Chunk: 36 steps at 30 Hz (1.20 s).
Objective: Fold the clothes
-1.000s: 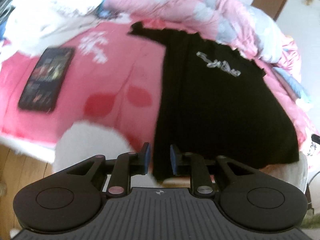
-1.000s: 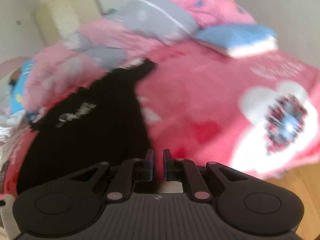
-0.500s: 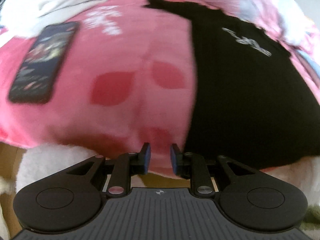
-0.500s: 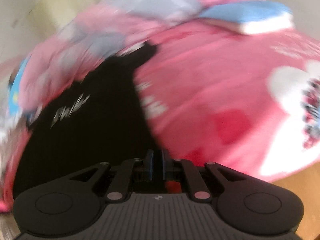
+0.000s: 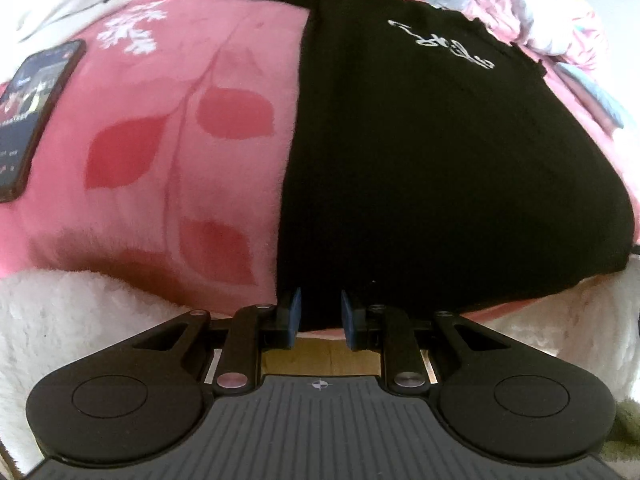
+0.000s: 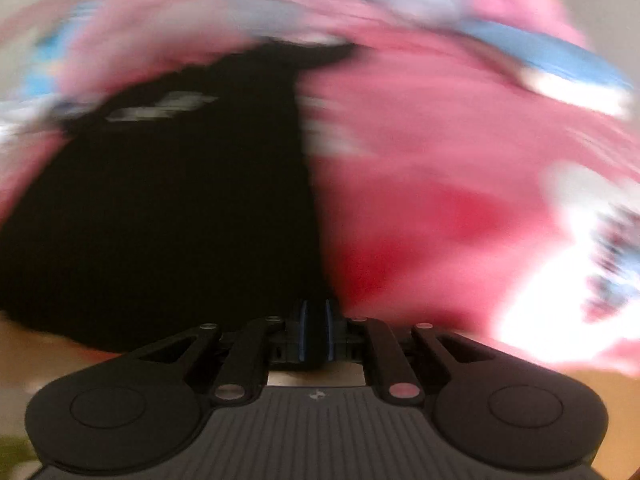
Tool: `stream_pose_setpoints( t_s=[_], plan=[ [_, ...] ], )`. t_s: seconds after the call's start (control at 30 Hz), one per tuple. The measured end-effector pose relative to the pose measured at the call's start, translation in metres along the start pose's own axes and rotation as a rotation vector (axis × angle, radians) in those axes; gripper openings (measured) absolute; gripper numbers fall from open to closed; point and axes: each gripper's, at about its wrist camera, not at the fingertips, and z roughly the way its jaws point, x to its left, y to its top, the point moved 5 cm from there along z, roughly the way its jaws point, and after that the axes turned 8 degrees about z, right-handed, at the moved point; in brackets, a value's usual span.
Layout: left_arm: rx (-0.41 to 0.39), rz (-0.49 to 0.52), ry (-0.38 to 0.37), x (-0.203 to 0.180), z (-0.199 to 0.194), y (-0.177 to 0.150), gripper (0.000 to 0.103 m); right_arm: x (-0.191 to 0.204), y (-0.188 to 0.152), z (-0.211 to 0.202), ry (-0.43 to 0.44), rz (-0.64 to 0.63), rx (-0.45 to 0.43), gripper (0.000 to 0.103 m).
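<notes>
Across the pink blanket [image 5: 168,128] lies the black garment [image 5: 440,160], spread flat with its white script logo [image 5: 442,45] up near the collar end and one sleeve trailing off toward the far side. I've got my left gripper [image 5: 320,320] right at the garment's near hem, by its corner on the blanket's open side, blue pads apart, the hem edge sitting just in front of the gap. Half a second ago that gripper pointed at bare blanket beside the garment; now it has slid over so the black cloth fills the space ahead of it, and the view has sharpened. The phone [image 5: 32,116], on the blanket well away from the garment, has drifted out to the frame's edge. White fleece trim [image 5: 80,312] runs along the blanket's near border.

My right gripper [image 6: 316,328] is at the garment's other near corner, pads drawn close with dark fabric [image 6: 160,200] between them; the picture is heavily smeared, more than before, so I can't tell for certain that it's clamped.
</notes>
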Motion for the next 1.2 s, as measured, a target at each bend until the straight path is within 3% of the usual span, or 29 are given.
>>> stream_pose_setpoints(
  t_s=[0.07, 0.3, 0.4, 0.63, 0.8, 1.2],
  plan=[
    [0.006, -0.006, 0.017, 0.002, 0.003, 0.003, 0.021, -0.036, 0.002, -0.007, -0.111, 0.103, -0.001, 0.010],
    [0.021, -0.083, 0.080, 0.013, 0.005, -0.002, 0.021, 0.037, 0.021, -0.034, 0.110, -0.004, -0.129, 0.011],
    [0.020, -0.132, 0.084, 0.020, 0.006, -0.008, 0.021, 0.119, 0.026, -0.025, 0.308, -0.161, -0.157, 0.011],
    [-0.029, -0.110, 0.076, 0.020, 0.004, -0.024, 0.021, 0.274, 0.011, 0.008, 0.517, -0.419, -0.066, 0.010],
    [-0.054, -0.134, 0.101, 0.026, 0.023, -0.028, 0.023, 0.383, -0.001, 0.030, 0.662, -0.604, 0.002, 0.011],
    [-0.069, -0.175, -0.006, 0.048, 0.036, -0.030, 0.023, 0.460, 0.027, 0.090, 0.585, -0.515, 0.010, 0.010]
  ],
)
